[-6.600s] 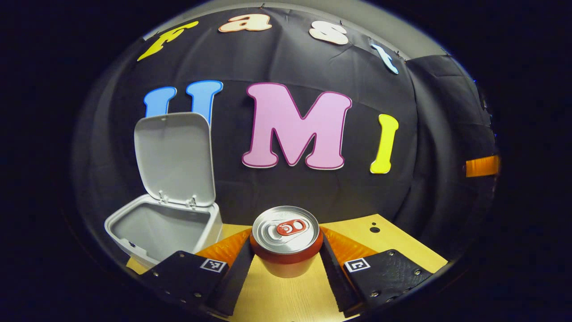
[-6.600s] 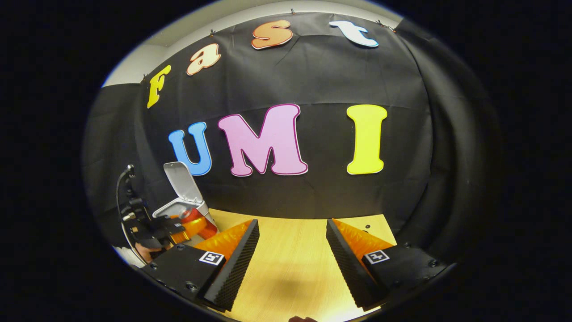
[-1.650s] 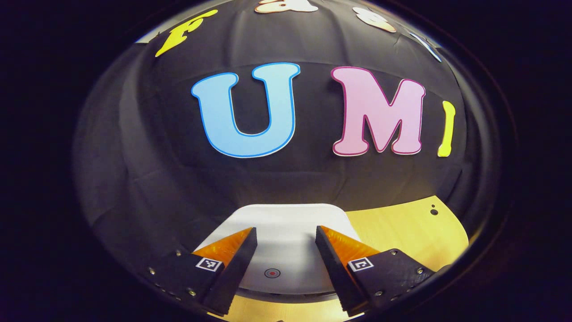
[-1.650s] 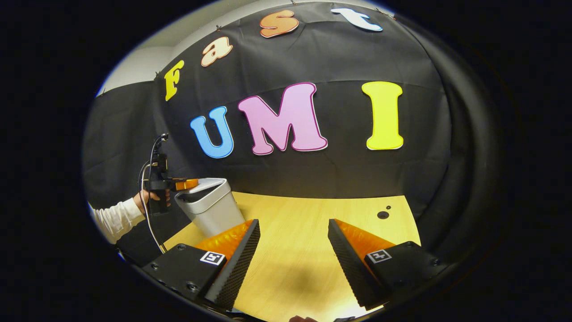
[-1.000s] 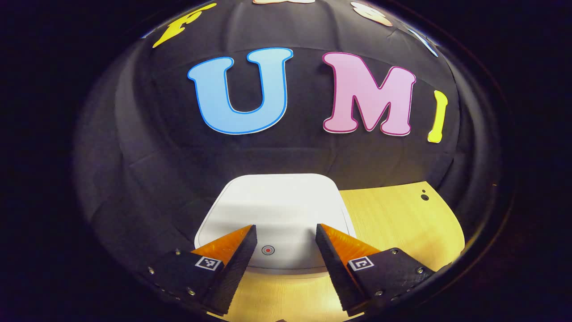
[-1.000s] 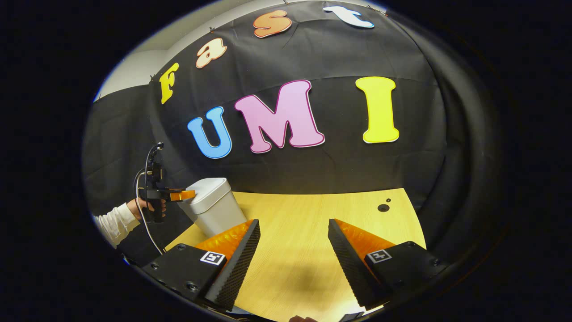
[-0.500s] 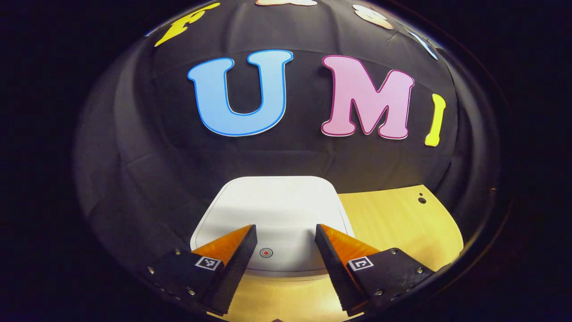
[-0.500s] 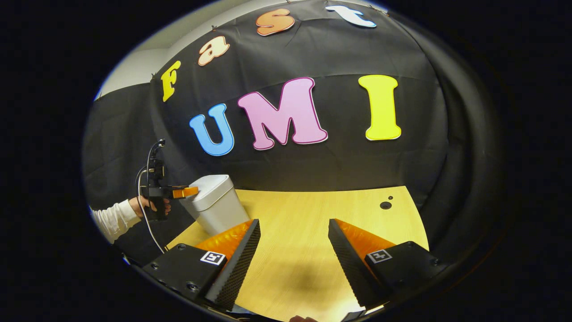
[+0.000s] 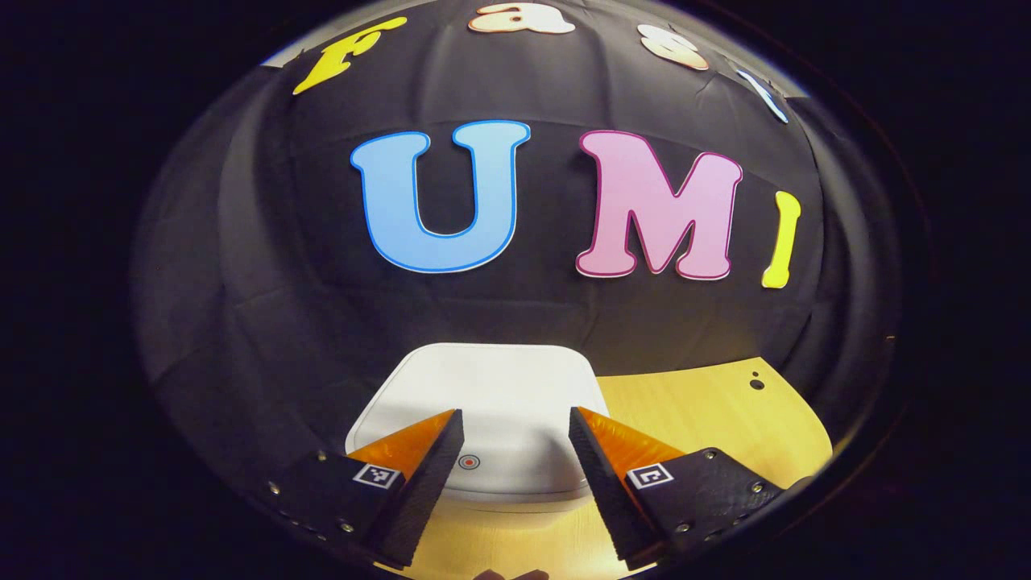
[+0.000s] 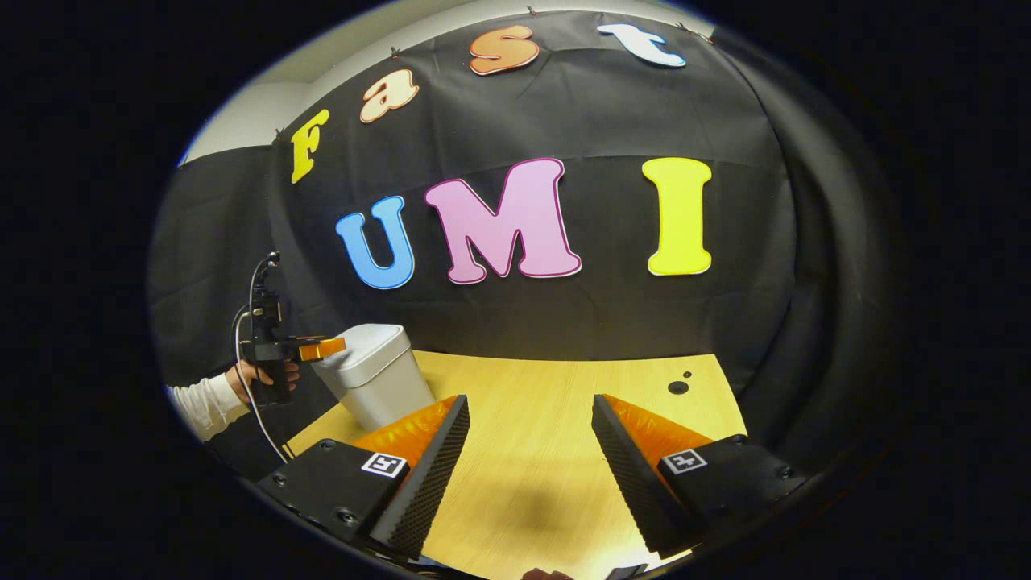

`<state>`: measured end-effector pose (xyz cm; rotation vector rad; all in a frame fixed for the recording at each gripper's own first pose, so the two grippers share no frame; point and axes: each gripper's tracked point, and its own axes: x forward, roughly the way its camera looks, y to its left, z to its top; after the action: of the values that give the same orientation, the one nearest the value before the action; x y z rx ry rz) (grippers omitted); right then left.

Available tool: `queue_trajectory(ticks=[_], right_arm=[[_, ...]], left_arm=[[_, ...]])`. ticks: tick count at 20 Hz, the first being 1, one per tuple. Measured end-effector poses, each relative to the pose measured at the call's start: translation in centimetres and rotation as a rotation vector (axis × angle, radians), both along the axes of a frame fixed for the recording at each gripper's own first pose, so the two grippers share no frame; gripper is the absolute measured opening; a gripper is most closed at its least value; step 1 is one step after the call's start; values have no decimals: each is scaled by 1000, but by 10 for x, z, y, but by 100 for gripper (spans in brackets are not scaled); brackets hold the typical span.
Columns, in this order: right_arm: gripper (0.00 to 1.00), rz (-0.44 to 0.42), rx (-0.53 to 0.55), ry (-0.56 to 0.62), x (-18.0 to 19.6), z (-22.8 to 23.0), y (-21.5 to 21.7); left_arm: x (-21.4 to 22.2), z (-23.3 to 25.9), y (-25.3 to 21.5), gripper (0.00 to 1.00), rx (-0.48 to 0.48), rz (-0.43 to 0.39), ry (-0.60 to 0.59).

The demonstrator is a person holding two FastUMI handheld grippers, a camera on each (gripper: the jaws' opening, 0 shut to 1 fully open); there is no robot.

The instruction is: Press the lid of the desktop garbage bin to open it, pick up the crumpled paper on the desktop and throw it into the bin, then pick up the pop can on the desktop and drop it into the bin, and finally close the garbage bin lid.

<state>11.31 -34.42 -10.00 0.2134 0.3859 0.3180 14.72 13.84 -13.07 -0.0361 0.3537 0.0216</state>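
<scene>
1. Step in hand: the last one, closing the lid. The garbage bin (image 10: 372,385) stands on the tabletop (image 10: 548,419) at its far left, near the black cloth wall, and its lid (image 9: 483,403) looks down and flat on the rim. Crumpled paper and pop can are presumably inside.
2. Left gripper (image 9: 515,439) hangs just above the near edge of the lid, jaws wide with nothing between them. The red-dot press mark (image 9: 469,462) sits between the jaws, close to the left one. In the right gripper view that gripper (image 10: 318,348) is at the bin's near-left top edge, a sleeved hand (image 10: 262,374) holding it.
3. Right gripper (image 10: 523,451) idles over bare tabletop, well apart from the bin, jaws wide and empty.
4. Next move, as a judgement: if the latch has not caught, press straight down on the lid's front edge; otherwise lift clear without snagging the lid.
5. Orientation: bin upright, long axis vertical, body tapering downward. Press mark faces the left gripper, so the hinge is likely on the far, wall side.
</scene>
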Motion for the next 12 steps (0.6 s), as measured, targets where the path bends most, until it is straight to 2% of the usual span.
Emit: queue_trajectory(ticks=[8,12], right_arm=[[99,-59,-32,-79,-1,37,6],[99,-127,-60,-141,-3,56,8]], left_arm=[[-32,65,-52,87,29,-83,-169],[-59,94,-81,87,71,-112,-231]])
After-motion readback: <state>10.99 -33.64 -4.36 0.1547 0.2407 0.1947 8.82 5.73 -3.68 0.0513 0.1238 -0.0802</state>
